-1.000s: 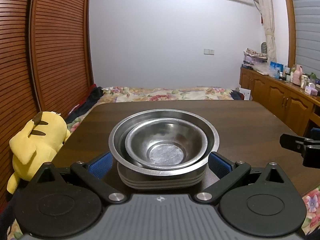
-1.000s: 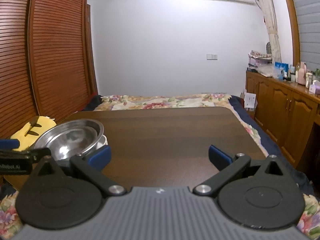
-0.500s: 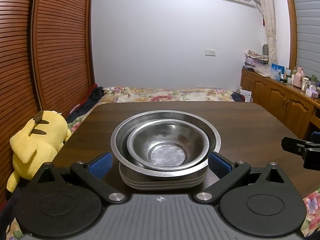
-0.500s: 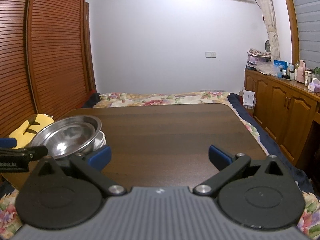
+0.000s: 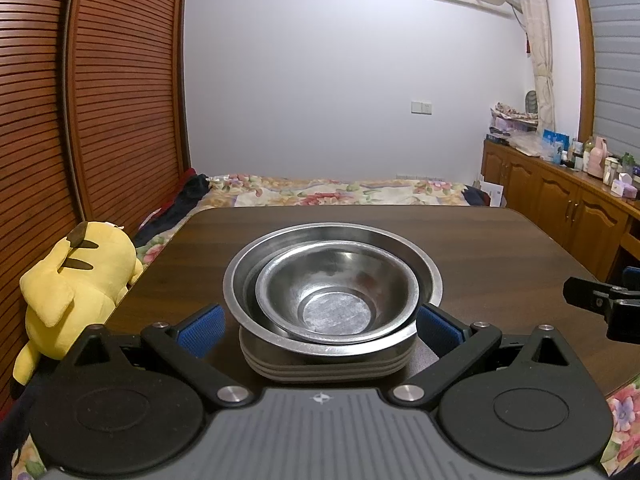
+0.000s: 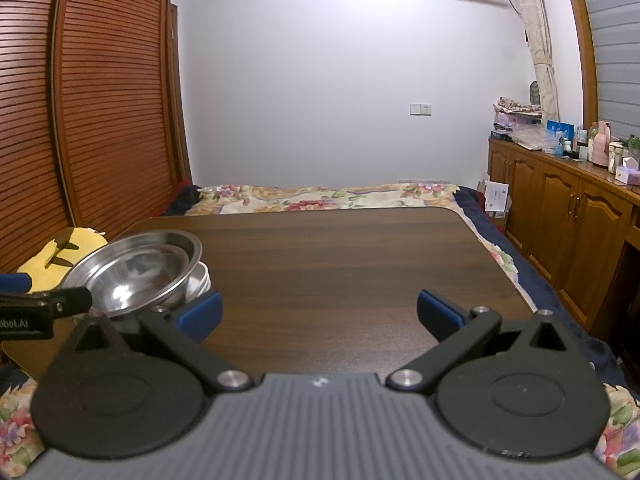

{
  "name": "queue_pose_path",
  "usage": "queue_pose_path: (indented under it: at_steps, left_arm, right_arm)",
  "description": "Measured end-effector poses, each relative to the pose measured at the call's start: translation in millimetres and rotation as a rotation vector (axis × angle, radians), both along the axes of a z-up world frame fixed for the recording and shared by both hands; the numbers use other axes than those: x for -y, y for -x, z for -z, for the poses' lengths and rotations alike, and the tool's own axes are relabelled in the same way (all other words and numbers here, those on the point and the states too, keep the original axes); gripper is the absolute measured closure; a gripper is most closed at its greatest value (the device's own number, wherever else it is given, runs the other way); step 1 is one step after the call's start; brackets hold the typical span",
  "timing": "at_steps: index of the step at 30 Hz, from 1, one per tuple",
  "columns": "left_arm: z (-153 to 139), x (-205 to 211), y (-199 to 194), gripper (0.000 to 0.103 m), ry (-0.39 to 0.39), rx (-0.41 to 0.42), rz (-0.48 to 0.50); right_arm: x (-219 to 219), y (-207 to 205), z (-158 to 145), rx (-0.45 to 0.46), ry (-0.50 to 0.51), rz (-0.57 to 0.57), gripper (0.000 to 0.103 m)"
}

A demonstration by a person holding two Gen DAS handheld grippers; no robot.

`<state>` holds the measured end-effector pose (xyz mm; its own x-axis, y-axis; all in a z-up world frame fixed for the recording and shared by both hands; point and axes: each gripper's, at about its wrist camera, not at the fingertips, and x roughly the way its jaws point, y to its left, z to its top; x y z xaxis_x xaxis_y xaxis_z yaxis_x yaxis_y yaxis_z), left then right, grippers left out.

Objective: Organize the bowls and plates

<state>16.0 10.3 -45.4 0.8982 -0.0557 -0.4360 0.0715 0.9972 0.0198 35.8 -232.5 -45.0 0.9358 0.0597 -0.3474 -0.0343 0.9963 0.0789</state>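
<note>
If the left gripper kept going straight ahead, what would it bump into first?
Most likely the stack of plates under the nested steel bowls, directly between the left gripper's open fingers.

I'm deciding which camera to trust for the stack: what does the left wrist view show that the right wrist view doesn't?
Left wrist only: the small bowl's flat bottom, straight into the nested bowls, and the plates' ribbed front edge between the open left tongs.

Right wrist only: bare table between the open right tongs, and the stack seen from its side.

Both: large bowl, yellow plush toy, bed, cabinets.
</note>
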Motion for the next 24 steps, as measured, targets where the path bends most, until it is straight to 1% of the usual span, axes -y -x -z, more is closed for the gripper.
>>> queue_pose_path:
  at_steps: [24]
  left_arm:
    - [-0.7, -0.4, 0.5, 0.0, -0.003, 0.0, 0.004]
  right_arm:
    - [0.3, -1.5, 0.2, -0.004, -0.006, -0.002, 0.0]
